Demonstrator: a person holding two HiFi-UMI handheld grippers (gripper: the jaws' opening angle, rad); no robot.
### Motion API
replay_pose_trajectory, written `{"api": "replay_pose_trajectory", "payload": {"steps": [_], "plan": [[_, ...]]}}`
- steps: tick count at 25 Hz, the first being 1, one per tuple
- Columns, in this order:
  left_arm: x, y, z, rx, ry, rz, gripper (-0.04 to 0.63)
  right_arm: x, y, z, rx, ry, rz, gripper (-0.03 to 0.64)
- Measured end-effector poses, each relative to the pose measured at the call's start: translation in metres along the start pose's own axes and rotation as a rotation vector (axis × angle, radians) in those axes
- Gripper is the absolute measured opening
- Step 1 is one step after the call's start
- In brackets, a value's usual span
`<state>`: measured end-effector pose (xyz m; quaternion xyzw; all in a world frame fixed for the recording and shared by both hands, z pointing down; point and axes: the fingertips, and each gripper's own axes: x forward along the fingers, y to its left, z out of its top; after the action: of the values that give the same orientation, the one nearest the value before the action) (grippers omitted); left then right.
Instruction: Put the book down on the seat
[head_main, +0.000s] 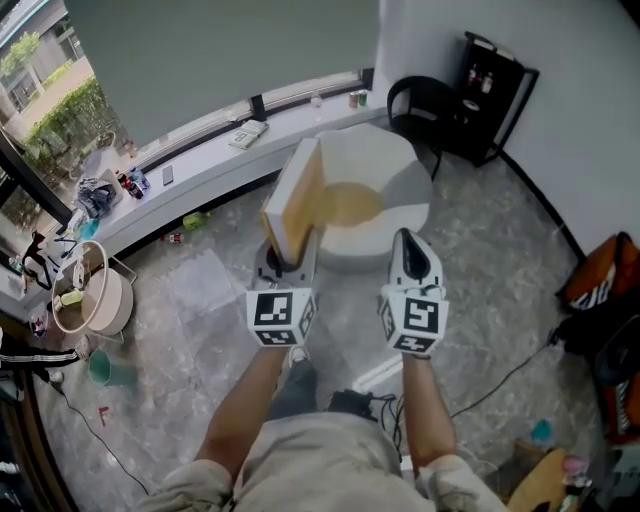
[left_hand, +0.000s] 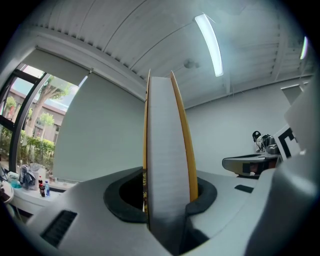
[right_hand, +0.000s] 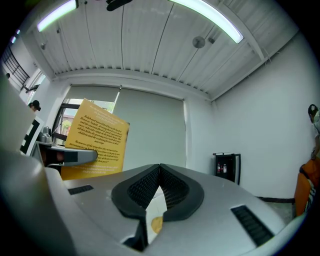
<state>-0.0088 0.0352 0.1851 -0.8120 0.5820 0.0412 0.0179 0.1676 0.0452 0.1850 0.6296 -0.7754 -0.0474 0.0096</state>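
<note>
A: Left gripper (head_main: 285, 262): state?

B: Jaws are clamped on the lower edge of the book (head_main: 295, 205). In the left gripper view (left_hand: 167, 202) the white page block (left_hand: 165, 150) is seen pinched upright between the pads, with a yellow cover on each side.

A: Book location?

B: It is held upright at frame centre in the head view, overlapping the left side of the seat (head_main: 400, 170). It is not laid down on it.

A: Right gripper (head_main: 410, 242)?

B: Jaws are closed together, tips meeting, as seen in the right gripper view (right_hand: 159, 172). The book's printed yellow cover (right_hand: 97, 137) is seen at the left of that frame, apart from these jaws.
</note>
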Motion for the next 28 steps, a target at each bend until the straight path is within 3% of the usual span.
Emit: {"api": "replay_pose_trajectory", "payload": {"steps": [9, 28], "plan": [[0.07, 0.035, -0.02, -0.034, -0.004, -0.015, 0.15, 0.07, -0.005, -0.019, -0.027, 0.024, -0.017, 0.005], [0.287, 0.181, -0.042, -0.089, 0.023, -0.068, 0.15, 0.326, 0.028, -0.024, -0.052, 0.051, -0.033, 0.005]]}}
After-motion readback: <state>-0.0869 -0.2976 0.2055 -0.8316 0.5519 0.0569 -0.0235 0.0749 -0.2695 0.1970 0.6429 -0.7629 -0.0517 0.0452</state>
